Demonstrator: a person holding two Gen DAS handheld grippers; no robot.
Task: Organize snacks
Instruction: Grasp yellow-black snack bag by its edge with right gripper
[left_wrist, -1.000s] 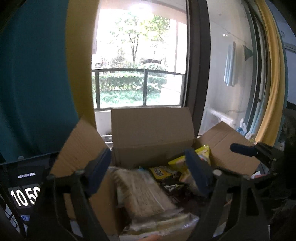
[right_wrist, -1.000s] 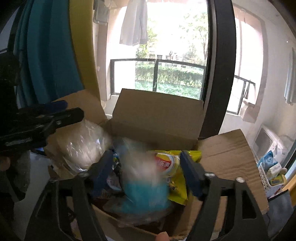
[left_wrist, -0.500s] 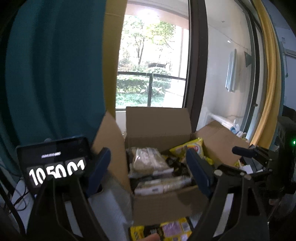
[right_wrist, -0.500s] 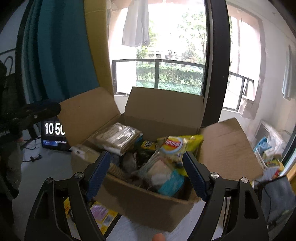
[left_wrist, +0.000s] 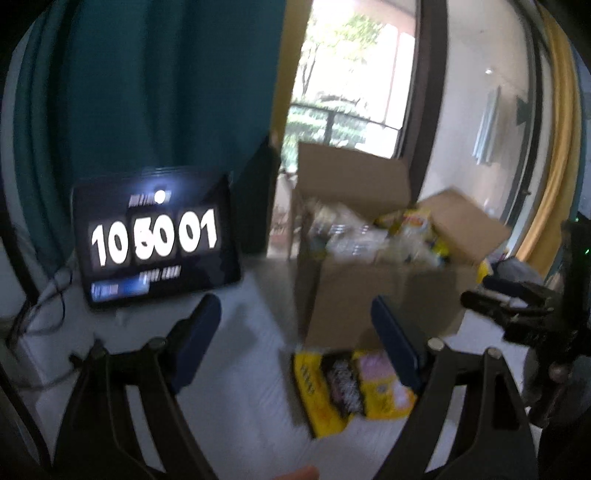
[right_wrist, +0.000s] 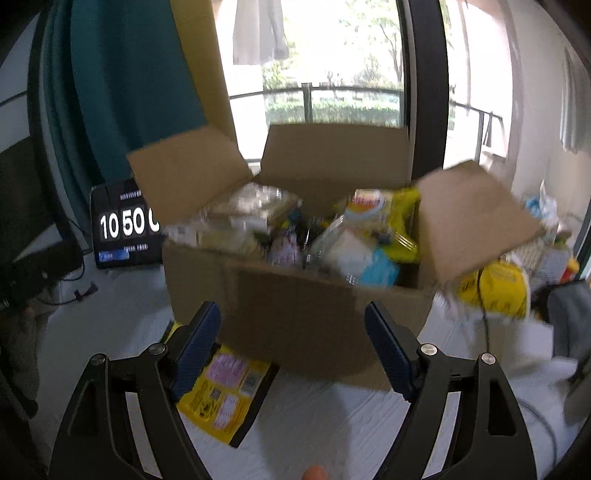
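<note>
The task looks barely begun. The box stands open on the white table, flaps spread, and is still crammed with snacks: a clear-wrapped pack at 10 o'clock inside it, a yellow chip bag at 2 o'clock, and a blue-and-white pack toward the near wall. Only one flat yellow packet lies out on the table, at the box's 7 o'clock corner and partly under it. More yellow bags sit past the right flap at 3 o'clock. Both grippers are spread wide and carry nothing: the right gripper faces the box's near wall, the left gripper hangs over the table with the packet just inside its right finger. A clock tablet stands at 9 o'clock. Nearly all the sorting remains.
</note>
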